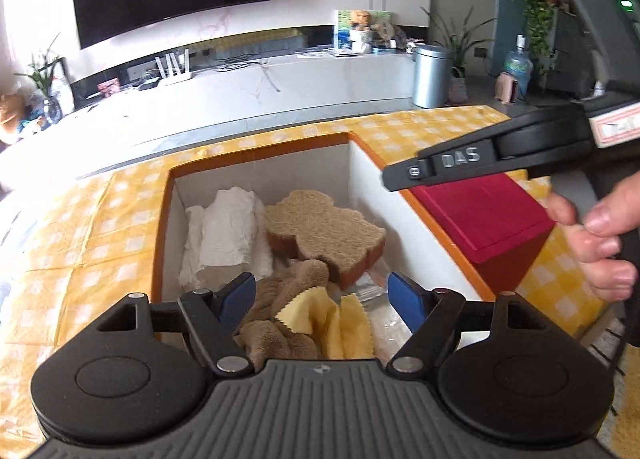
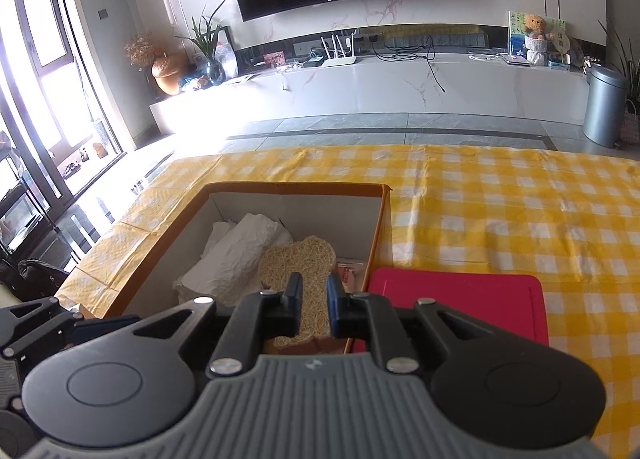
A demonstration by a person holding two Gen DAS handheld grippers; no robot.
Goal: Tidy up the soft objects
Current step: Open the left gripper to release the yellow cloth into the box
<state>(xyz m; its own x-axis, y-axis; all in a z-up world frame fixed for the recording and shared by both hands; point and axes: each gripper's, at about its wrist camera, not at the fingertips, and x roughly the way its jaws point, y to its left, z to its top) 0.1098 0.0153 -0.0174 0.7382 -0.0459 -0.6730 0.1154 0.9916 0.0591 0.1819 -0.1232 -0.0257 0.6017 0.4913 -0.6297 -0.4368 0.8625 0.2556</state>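
**Over the box: left tongs spread, right tongs nearly closed**

Under both pairs of tongs lies the table [image 2: 500, 211] in its yellow checked cloth, with a cardboard box [image 1: 362, 179] standing open on it. Just right of the box sits a red lid [image 2: 460, 299]. Inside the box, ahead of the left tongs [image 1: 322, 301], a roll of white paper [image 1: 228, 235] lies at the far left, a bear-shaped loofah sponge [image 1: 320, 231] beside it, a brown towel [image 1: 280, 311] nearer, and a small yellow cloth [image 1: 332, 323] right below the spread blue tips, which grip nothing. The right tongs [image 2: 314, 299] hang above the sponge, tips close together with a narrow gap and nothing pinched. A hand [image 1: 600, 235] holds their handle.
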